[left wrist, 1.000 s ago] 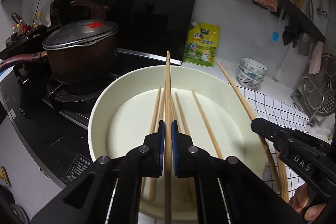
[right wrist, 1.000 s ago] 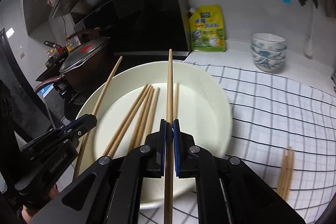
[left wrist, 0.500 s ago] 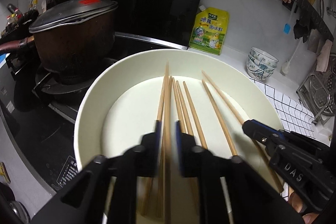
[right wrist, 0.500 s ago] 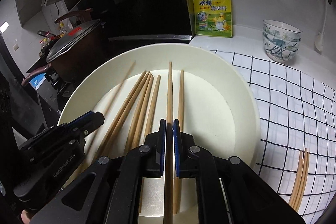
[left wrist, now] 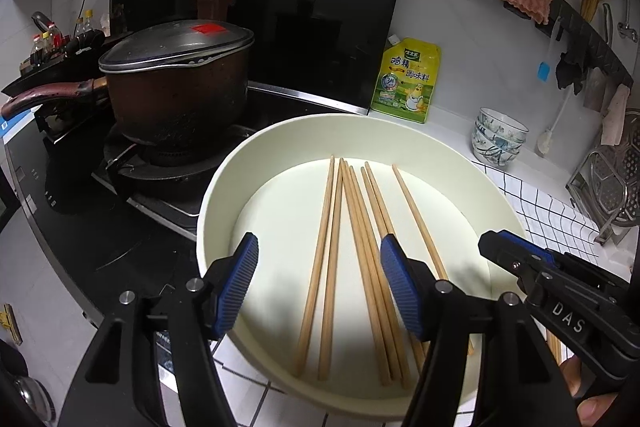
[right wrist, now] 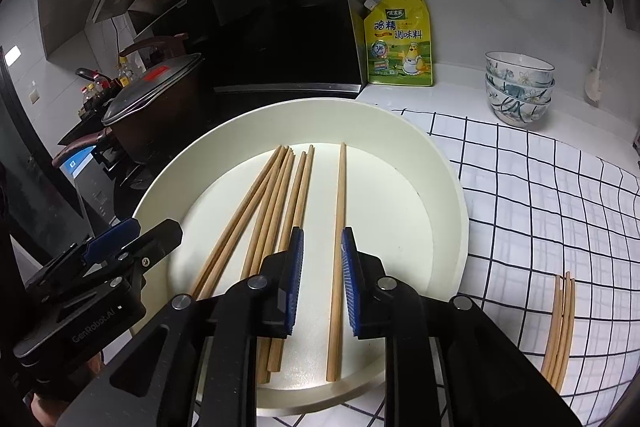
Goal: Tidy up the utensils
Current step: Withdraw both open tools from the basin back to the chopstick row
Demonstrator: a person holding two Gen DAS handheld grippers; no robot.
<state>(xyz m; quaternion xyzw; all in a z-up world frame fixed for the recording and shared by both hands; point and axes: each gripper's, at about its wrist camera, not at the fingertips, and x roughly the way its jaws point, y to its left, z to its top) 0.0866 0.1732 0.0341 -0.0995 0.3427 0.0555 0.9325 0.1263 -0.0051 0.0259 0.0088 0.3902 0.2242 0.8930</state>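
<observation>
Both grippers are hovering over the cream bowl [left wrist: 224,187] w/ the chopsticks [left wrist: 352,247] lying flat inside. Left gripper [left wrist: 320,287] jaws have just been opening wide, gripping nothing. Right gripper [right wrist: 322,283] has been opening too, one chopstick [right wrist: 338,227] lying loose btwn its pads.

My right gripper [right wrist: 321,283] hides the near ends of several chopsticks [right wrist: 276,211] in the dish [right wrist: 448,187]. The loose chopsticks [right wrist: 560,331] on the checked cloth [right wrist: 540,195] disappear behind its body.
</observation>
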